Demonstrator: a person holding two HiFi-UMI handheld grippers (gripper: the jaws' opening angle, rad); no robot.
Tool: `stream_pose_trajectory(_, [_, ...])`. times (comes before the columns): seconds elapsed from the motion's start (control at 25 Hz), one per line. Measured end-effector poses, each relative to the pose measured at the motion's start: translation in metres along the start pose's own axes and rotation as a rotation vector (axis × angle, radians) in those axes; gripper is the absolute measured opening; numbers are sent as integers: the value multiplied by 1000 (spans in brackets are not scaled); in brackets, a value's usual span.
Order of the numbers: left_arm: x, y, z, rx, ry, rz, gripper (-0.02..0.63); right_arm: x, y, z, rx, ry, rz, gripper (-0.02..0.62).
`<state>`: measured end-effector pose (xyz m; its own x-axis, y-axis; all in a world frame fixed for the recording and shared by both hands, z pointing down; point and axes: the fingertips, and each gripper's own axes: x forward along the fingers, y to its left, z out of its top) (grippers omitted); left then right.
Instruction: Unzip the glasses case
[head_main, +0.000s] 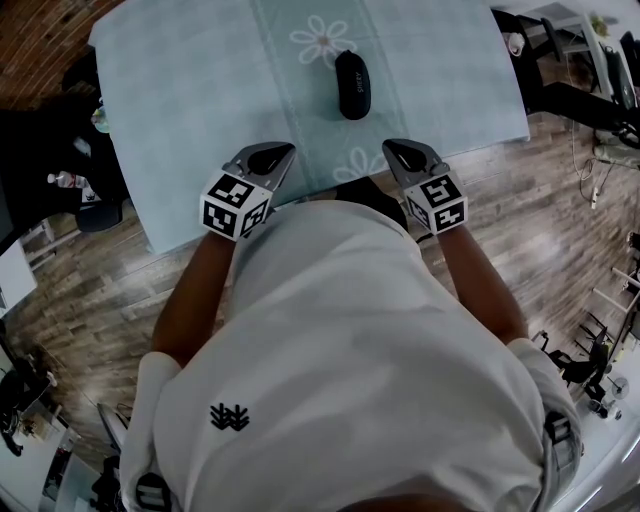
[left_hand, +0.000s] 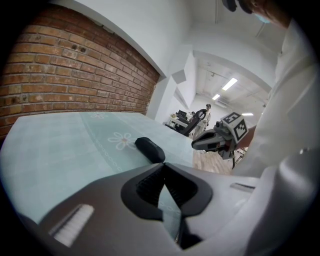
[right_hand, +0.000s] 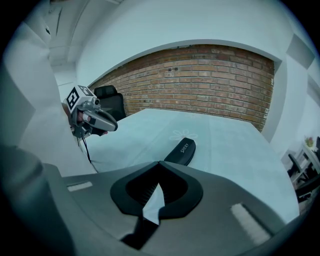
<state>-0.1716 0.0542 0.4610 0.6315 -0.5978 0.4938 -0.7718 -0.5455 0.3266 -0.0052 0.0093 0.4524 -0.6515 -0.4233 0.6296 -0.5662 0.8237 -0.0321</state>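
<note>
The black glasses case lies closed on the pale teal tablecloth, next to a printed flower, far of both grippers. My left gripper hovers over the near table edge, left of the case, shut with nothing in it. My right gripper hangs level with it on the right, also shut and empty. In the left gripper view the case lies beyond the closed jaw tips, with the right gripper off to the right. The right gripper view has the case ahead and the left gripper at left.
A brick wall runs behind the table. A black chair stands at the table's left, on the wood floor. Desks and dark equipment crowd the right side. The person's white shirt fills the near part of the head view.
</note>
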Motion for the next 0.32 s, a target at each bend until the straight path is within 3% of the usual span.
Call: stream_pose_trajectory(0.32, [19, -4, 8, 6, 14, 17, 57, 0, -19, -4, 1, 0, 29, 0])
